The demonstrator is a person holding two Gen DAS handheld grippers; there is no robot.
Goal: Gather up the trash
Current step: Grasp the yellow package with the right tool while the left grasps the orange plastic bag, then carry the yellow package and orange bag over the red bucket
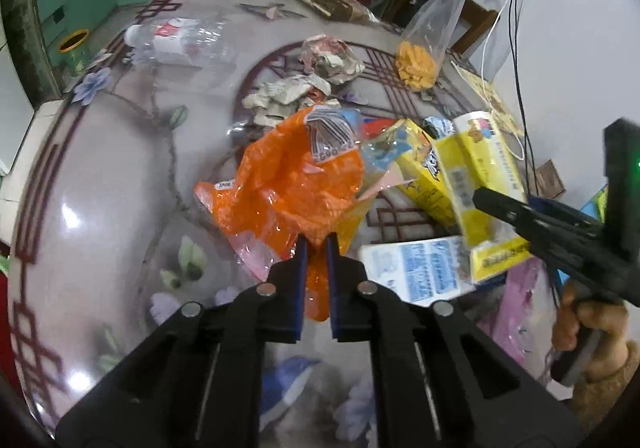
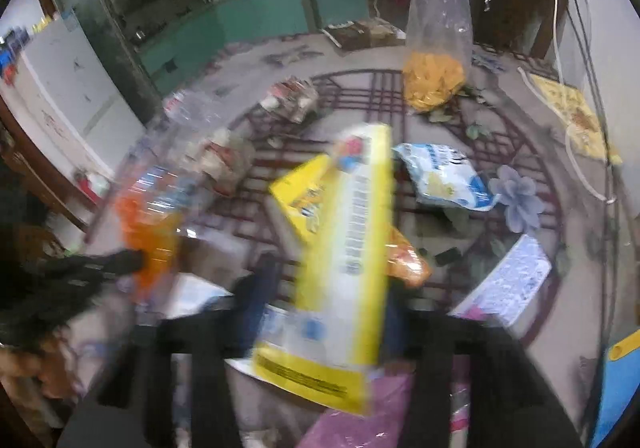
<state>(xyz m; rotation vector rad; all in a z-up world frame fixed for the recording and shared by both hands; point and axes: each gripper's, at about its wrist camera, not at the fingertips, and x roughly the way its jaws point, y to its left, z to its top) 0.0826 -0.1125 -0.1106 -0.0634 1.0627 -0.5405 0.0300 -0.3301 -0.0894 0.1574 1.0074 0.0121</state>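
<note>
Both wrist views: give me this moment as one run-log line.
left gripper: shut on orange wrapper | right gripper: yellow carton between its jaws | table: litter remains

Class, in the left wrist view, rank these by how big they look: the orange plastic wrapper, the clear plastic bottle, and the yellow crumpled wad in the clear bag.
1. orange plastic wrapper, though it sits closest to the camera, which inflates it.
2. clear plastic bottle.
3. yellow crumpled wad, plainly smallest; like the bottle, it lies far back.
</note>
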